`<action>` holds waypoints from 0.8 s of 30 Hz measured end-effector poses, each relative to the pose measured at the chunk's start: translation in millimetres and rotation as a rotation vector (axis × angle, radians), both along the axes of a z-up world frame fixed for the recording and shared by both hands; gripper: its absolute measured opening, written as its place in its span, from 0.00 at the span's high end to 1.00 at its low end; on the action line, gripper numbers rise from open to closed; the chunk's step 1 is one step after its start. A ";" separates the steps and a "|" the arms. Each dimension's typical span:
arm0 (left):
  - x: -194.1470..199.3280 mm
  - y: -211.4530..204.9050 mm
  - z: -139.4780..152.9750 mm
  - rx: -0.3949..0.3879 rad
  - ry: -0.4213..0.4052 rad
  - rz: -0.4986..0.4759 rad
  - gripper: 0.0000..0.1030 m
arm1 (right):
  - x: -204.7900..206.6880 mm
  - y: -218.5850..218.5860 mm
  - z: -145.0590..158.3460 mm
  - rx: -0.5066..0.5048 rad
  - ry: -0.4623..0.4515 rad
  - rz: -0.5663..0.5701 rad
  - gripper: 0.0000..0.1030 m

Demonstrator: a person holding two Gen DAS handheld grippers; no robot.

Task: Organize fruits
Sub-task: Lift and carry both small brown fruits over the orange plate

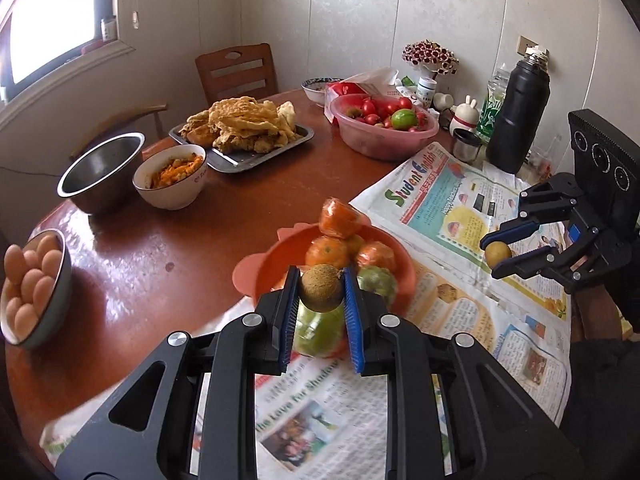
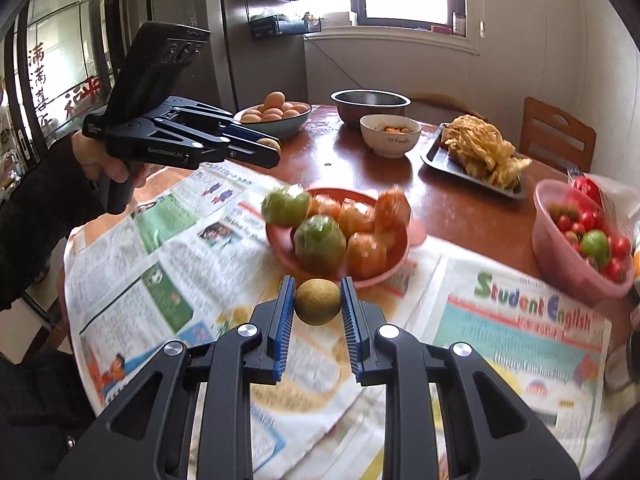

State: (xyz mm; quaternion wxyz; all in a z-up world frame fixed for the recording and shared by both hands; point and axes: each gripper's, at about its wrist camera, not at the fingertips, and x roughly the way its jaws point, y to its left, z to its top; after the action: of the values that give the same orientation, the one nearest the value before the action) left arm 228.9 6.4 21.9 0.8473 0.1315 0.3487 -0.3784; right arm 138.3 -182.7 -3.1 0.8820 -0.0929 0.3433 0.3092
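Observation:
My left gripper (image 1: 321,285) is shut on a small round brown fruit (image 1: 321,293), held above the near rim of an orange bowl (image 1: 264,268). That bowl holds several wrapped oranges (image 1: 328,251) and green fruits (image 1: 378,285). My right gripper (image 2: 318,295) is shut on a second small brownish-yellow fruit (image 2: 318,301), hanging over the newspaper (image 2: 160,248) just in front of the orange bowl (image 2: 280,250). In the left wrist view the right gripper (image 1: 499,254) sits at the right with its fruit (image 1: 498,253). The right wrist view shows the left gripper (image 2: 270,148) at upper left.
A pink bowl (image 1: 384,148) of red and green fruits, a tray (image 1: 236,162) of fried food, a white food bowl (image 1: 172,196), a steel bowl (image 1: 100,196) and a bowl of eggs (image 1: 52,312) stand on the round wooden table. A black flask (image 1: 516,120) and wooden chairs (image 1: 236,68) lie beyond.

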 end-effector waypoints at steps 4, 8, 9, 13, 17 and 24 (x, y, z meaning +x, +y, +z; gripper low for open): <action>21.6 -1.4 -6.6 0.004 0.020 -0.039 0.86 | 20.2 9.8 -0.3 -0.004 0.005 -0.004 0.78; 37.9 -4.7 -15.9 -0.008 0.038 -0.072 0.86 | 34.1 13.3 -2.4 -0.012 0.010 -0.014 0.78; 41.3 -5.3 -17.9 -0.009 0.041 -0.079 0.86 | 38.2 13.8 -3.1 -0.014 0.011 -0.017 0.78; 51.2 -5.7 -25.3 -0.015 0.056 -0.103 0.86 | 46.8 15.0 -5.8 -0.020 0.015 -0.023 0.78; 60.7 -5.9 -29.4 -0.021 0.070 -0.118 0.86 | 53.6 16.1 -7.1 -0.021 0.017 -0.027 0.78; 75.8 -9.8 -38.3 -0.039 0.114 -0.147 0.86 | 60.8 18.1 -13.0 -0.021 0.028 -0.025 0.78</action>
State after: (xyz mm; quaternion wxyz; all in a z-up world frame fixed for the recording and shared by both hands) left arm 304.7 -3.5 -16.4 0.7986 0.1183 0.3781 -0.4530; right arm 199.2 -164.6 -16.1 0.8797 -0.0937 0.3602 0.2959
